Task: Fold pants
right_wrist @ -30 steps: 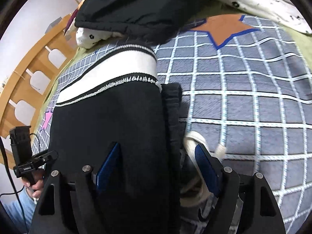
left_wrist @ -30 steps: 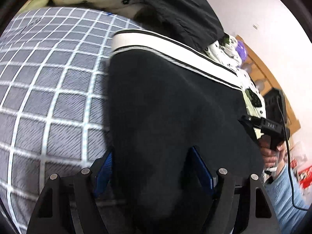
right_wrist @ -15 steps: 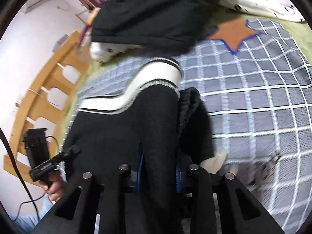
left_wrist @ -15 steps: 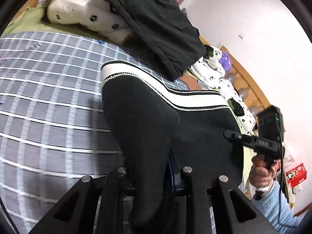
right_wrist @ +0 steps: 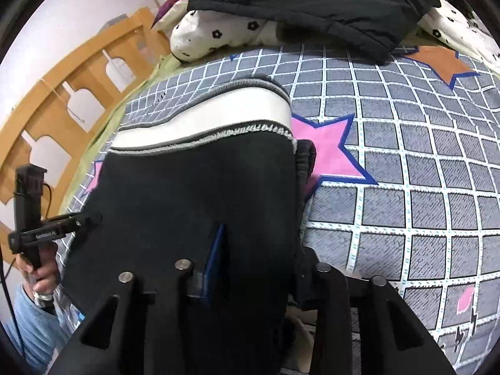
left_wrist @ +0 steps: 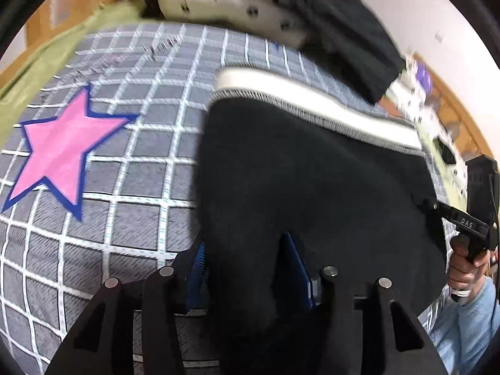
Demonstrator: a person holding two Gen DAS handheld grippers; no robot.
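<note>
- Black pants (left_wrist: 312, 181) flat on the checked bedspread (left_wrist: 125, 168), folded over; white cuff band (left_wrist: 312, 106) at the far end, toward the pillows.
- Left gripper (left_wrist: 247, 268): jaws part open and opening; fold of black pant cloth between the blue pads (left_wrist: 196, 265). Left pad at the fabric's left edge, right pad sunk in the cloth. Cannot tell whether pads still press; reads as loose.
- Right gripper (right_wrist: 259, 265): jaws part open and opening; near-right edge of the pants between them. Left blue pad visible against the cloth, right one hidden behind the fabric and frame. Grip pressure not clear.
- Both grippers at the near end of the pants, one per side, pointing down and along the pants toward the cuff band.
- Seen from the left wrist: right gripper at the pants' right edge, held in a hand (left_wrist: 465, 268) with a light blue sleeve.
- Seen from the right wrist: left gripper (right_wrist: 84, 218) at the pants' left edge, tips on the black cloth, other hand (right_wrist: 40, 268) on its handle.
- Pink star (left_wrist: 59, 150) printed on the bedspread just left of the pants; another pink star (right_wrist: 328, 153) partly under the right edge near the cuff.
- Black jacket (right_wrist: 312, 3) draped over white spotted pillows (right_wrist: 218, 34) at the far edge of the bed, apart from the cuff band.
- Wooden bed rail (right_wrist: 62, 93) along the bed's left side in the right wrist view.
</note>
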